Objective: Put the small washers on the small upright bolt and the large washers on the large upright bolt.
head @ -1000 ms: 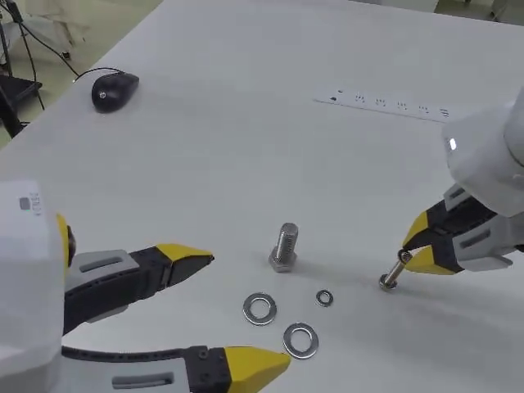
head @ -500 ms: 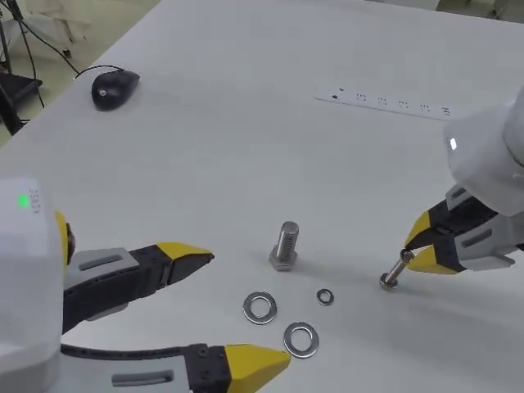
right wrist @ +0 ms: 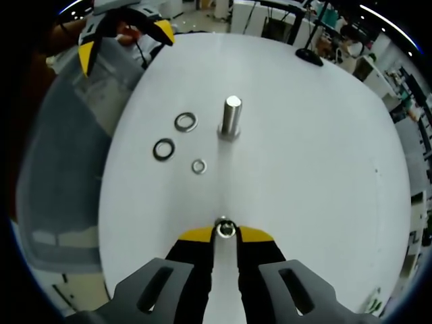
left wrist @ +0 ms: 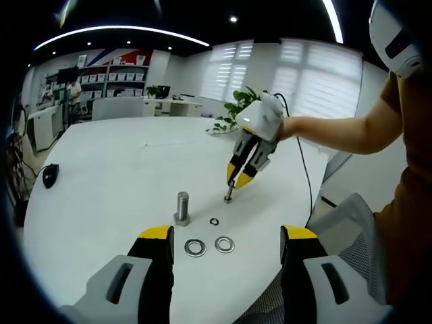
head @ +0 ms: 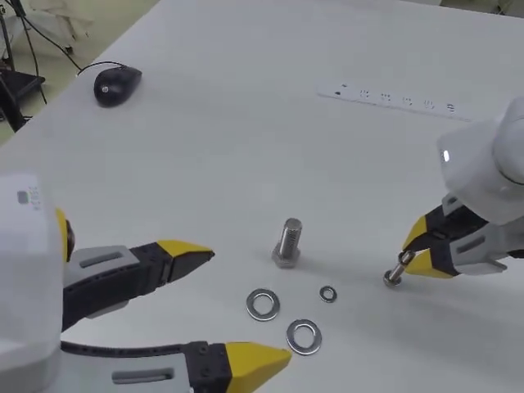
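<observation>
On the white tabletop point(head: 246, 147), the large silver hex-head steel bolt point(head: 287, 243) stands upright on its head, touched by neither gripper. Just in front of it, toward the person, lie a large flat steel washer point(head: 262, 304) and a second large steel washer point(head: 304, 336). They are near each other but not touching. The small steel washer point(head: 328, 294) lies flat just to their right, between the large bolt and the small one. None of the three washers is on a bolt. The right gripper point(head: 407, 260), with yellow-tipped black jaws, is closed on the small thin steel bolt point(head: 396, 272), pinching its shank near the top. This bolt is tilted with its head down on the table, to the right of the large bolt and well apart from it. The left gripper point(head: 250, 307) hangs at the near side of the table, its jaws spread wide and holding nothing. In the left gripper view the two large washers lie just ahead of its tips. A black computer mouse point(head: 115, 84) and a white power strip point(head: 393, 100) lie far back on the table.
</observation>
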{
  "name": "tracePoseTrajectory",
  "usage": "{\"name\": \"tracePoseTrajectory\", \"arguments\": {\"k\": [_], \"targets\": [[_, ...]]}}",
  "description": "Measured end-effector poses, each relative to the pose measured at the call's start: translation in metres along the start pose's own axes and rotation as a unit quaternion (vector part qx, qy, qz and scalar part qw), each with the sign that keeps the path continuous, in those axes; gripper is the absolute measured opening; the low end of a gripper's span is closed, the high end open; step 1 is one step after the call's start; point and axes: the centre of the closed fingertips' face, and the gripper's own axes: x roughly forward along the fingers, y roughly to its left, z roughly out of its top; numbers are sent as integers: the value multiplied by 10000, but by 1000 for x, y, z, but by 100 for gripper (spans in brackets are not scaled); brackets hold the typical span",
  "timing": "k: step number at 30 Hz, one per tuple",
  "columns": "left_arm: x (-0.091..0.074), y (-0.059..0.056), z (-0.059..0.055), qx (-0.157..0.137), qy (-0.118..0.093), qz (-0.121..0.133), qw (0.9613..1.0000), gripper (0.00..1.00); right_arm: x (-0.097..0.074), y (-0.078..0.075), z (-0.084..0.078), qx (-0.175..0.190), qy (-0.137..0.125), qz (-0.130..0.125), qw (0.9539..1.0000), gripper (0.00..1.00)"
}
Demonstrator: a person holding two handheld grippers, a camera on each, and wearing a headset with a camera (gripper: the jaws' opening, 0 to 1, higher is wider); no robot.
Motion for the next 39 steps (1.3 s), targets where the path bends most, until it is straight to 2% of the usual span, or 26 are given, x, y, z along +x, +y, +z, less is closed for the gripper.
{"name": "tracePoseTrajectory", "arguments": {"k": [7, 21, 31, 39], "targets": [[1, 1, -2, -36, 26, -8, 10000, 63, 18, -3, -7, 22, -12, 37, 10000, 13], [3, 4, -5, -70, 63, -2, 10000, 63, 32, -1, -8, -15, 11, 44, 10000, 13], [1, 3, -4, -67, 44, 18, 10000, 63, 29, -2, -3, -12, -114, -15, 9999, 16], [-2, 1, -4, -33, 53, 33, 10000, 63, 19, 0, -7, 52, -117, -102, 9999, 16]]}}
